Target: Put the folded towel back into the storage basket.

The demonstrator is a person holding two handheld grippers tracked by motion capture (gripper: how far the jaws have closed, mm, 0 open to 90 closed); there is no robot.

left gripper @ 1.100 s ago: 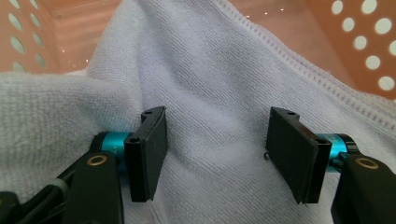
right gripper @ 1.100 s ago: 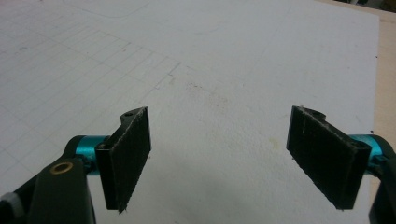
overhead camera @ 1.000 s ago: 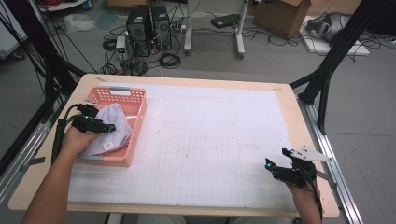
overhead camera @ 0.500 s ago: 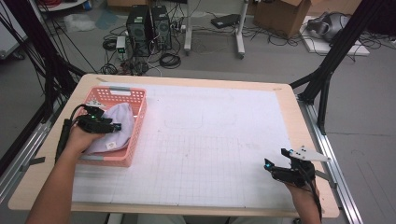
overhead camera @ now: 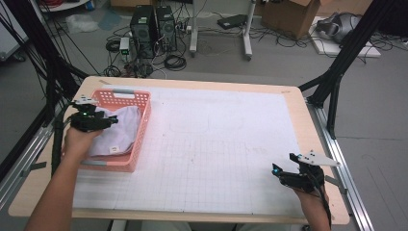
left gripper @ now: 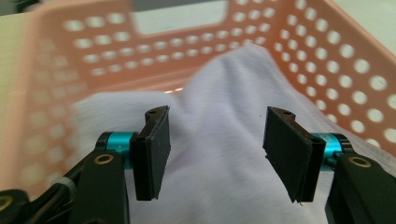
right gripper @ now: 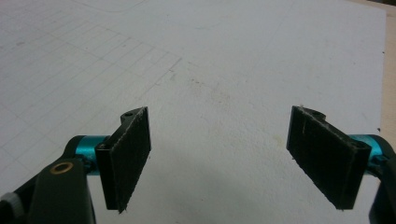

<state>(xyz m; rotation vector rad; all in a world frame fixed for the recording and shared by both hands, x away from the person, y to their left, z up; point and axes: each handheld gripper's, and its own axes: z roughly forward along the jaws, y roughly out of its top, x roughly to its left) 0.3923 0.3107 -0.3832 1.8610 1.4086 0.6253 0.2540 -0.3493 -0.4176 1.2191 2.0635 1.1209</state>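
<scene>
The bench point(overhead camera: 202, 86), a pale wooden top, carries a white gridded mat point(overhead camera: 216, 154) over most of its surface. The pink perforated basket point(overhead camera: 139, 130) serves as the landmark: it sits at the mat's left edge, near the bench's far left corner, with its long sides running away from the person.

Inside the basket lies a white cloth point(overhead camera: 122, 132), crumpled and heaped, covering most of the basket's floor; in the left gripper view the cloth point(left gripper: 224, 154) rises in a soft fold toward the basket's point(left gripper: 327, 60) far wall. A small label point(overhead camera: 113, 149) shows on the cloth near the basket's near end.

The left tool point(overhead camera: 108, 122) hovers over the basket's left half, just above the cloth. Its jaws have just been opening; they stand apart, released, with the cloth below and behind them and nothing pinched between the pads.

The right tool point(overhead camera: 279, 174) is well apart from the basket, at the mat's near right corner, low over the bare mat point(right gripper: 224, 93). Its jaws stand wide and released, holding nothing.
</scene>
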